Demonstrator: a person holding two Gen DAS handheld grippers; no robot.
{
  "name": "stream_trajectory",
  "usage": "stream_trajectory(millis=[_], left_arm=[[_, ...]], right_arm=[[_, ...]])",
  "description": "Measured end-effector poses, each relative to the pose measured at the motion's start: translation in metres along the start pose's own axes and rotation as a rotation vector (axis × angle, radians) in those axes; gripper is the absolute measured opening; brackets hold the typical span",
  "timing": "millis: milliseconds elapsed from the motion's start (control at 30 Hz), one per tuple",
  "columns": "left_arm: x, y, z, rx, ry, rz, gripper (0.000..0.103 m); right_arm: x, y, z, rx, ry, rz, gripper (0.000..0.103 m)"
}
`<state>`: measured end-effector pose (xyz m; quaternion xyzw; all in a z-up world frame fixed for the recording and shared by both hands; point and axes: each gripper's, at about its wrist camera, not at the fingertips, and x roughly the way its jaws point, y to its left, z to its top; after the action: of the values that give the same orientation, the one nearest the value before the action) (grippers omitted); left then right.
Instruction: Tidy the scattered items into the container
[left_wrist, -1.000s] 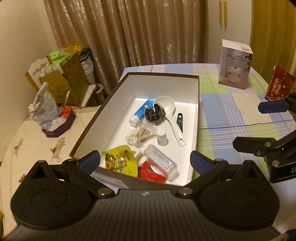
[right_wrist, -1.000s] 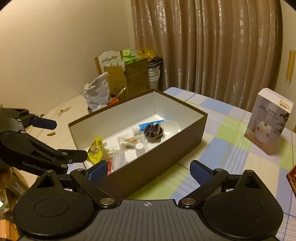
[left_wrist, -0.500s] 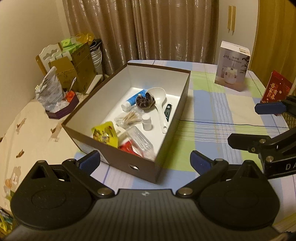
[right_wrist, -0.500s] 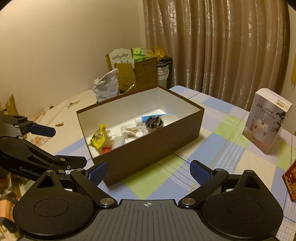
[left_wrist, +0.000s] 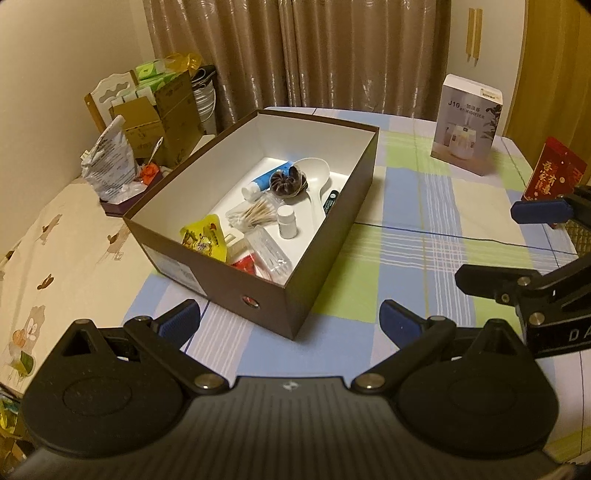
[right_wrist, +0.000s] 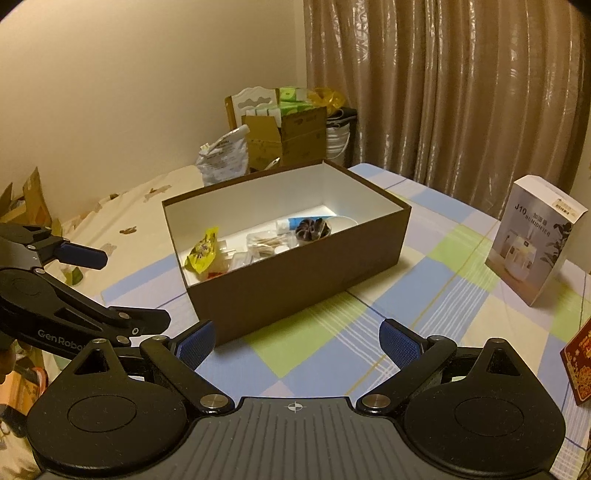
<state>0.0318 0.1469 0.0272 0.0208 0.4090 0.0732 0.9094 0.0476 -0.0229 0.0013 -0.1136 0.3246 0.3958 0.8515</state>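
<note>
The open brown cardboard box with a white lining (left_wrist: 280, 291) is sitting on the checked tablecloth (left_wrist: 424, 229), and the small items are lying inside it: a white plastic rice spoon (left_wrist: 314, 177), a blue-and-white tube (left_wrist: 258, 183), a dark ruffled hair tie (left_wrist: 286, 180), a clear bag of cotton swabs (left_wrist: 255, 215), a small white bottle (left_wrist: 287, 221), a yellow snack pouch (left_wrist: 203, 240) and a clear plastic case (left_wrist: 267, 251).

These are looking light. I judge the pouch and swab bag soft and crinkly, best pinched at an edge; the spoon stiff and slippery, best taken by its handle.

The left gripper (left_wrist: 288, 319) is hovering just short of the box's near corner, spread wide and holding nothing. The right gripper (right_wrist: 297, 339) is likewise spread and empty, near the box's long side.

The left wrist view is looking down onto the box floor, showing a slim black pen-like stick (left_wrist: 330, 200) beside the spoon; from the right wrist view the box wall is hiding that, though a white humidifier carton (right_wrist: 535, 240) is showing clearly beyond the box.
</note>
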Motion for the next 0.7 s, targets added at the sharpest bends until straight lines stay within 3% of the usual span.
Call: stream_trajectory(millis=[700], left_arm=[[-0.001,-0.015,-0.01,-0.04,0.021,0.046,0.102]], right_arm=[[-0.005,-0.013,-0.015,-0.018,0.021,0.006,0.1]])
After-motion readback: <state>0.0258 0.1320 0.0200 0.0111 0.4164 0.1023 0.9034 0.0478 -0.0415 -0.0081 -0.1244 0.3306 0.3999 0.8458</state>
